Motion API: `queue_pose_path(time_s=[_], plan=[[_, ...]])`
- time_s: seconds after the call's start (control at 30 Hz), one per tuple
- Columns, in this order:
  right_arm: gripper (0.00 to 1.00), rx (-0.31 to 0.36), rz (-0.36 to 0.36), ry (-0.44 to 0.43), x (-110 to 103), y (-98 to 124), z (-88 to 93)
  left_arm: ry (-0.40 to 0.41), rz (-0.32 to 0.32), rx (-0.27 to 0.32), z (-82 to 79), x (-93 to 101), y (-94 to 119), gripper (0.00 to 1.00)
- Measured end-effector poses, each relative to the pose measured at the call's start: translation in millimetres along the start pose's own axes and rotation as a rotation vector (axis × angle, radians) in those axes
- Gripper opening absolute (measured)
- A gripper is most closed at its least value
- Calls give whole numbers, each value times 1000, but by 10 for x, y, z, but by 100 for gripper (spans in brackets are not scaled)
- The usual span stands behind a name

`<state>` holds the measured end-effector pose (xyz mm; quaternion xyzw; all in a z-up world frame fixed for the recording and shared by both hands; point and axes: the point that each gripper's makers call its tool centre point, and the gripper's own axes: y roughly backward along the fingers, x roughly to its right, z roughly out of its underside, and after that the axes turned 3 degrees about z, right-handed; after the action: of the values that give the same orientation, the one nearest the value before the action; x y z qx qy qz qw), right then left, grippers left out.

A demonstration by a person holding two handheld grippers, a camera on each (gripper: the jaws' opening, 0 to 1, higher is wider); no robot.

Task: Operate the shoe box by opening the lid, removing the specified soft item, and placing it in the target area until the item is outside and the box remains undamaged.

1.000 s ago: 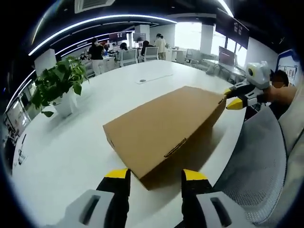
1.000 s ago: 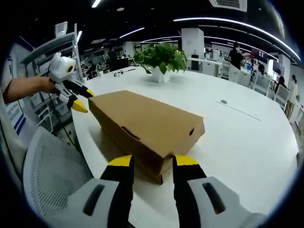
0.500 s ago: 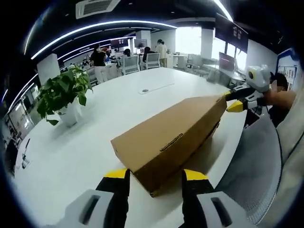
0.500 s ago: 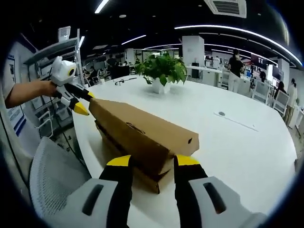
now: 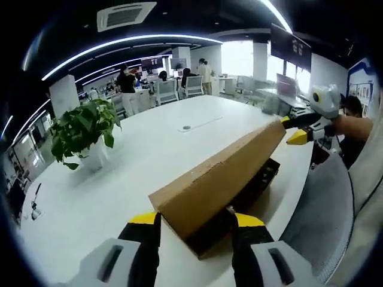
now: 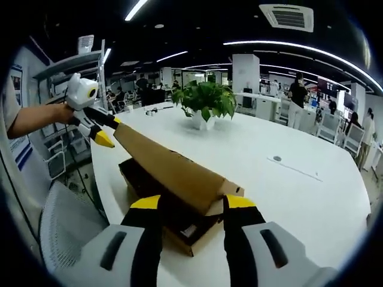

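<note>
Since a second ago the lid [image 6: 173, 170] tilts higher off the shoe box [image 6: 179, 230], left gripper [image 5: 192, 220] and right gripper [image 6: 187, 203] jaws apart at its ends; the soft item is not yet removed.

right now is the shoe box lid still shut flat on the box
No, the cardboard lid is tilted up off the shoe box base, leaving a dark gap into the interior.

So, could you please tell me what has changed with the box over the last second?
The brown cardboard lid has swung up along its near edge, with both tools at its ends: left tool, right tool. The dark inside of the box now shows. The box base, potted green plant and white table stayed put.
</note>
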<state>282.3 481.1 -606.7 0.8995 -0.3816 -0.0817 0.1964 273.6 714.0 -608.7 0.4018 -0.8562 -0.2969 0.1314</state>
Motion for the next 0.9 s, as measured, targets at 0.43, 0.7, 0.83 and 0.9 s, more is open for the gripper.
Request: queue_pose_path(time_s=[0.43, 0.7, 0.83, 0.9], plan=[[38, 43, 14, 20, 157, -88, -264, -37, -41, 51, -275, -210, -27, 43], [37, 64, 22, 13, 274, -158, -389, -62, -89, 76, -399, -408, -64, 31], [35, 68, 35, 13, 345, -204, -456, -81, -125, 87, -465, -511, -89, 25], [35, 67, 40, 17, 382, -236, -487, -86, -134, 93, -496, -550, -104, 23]])
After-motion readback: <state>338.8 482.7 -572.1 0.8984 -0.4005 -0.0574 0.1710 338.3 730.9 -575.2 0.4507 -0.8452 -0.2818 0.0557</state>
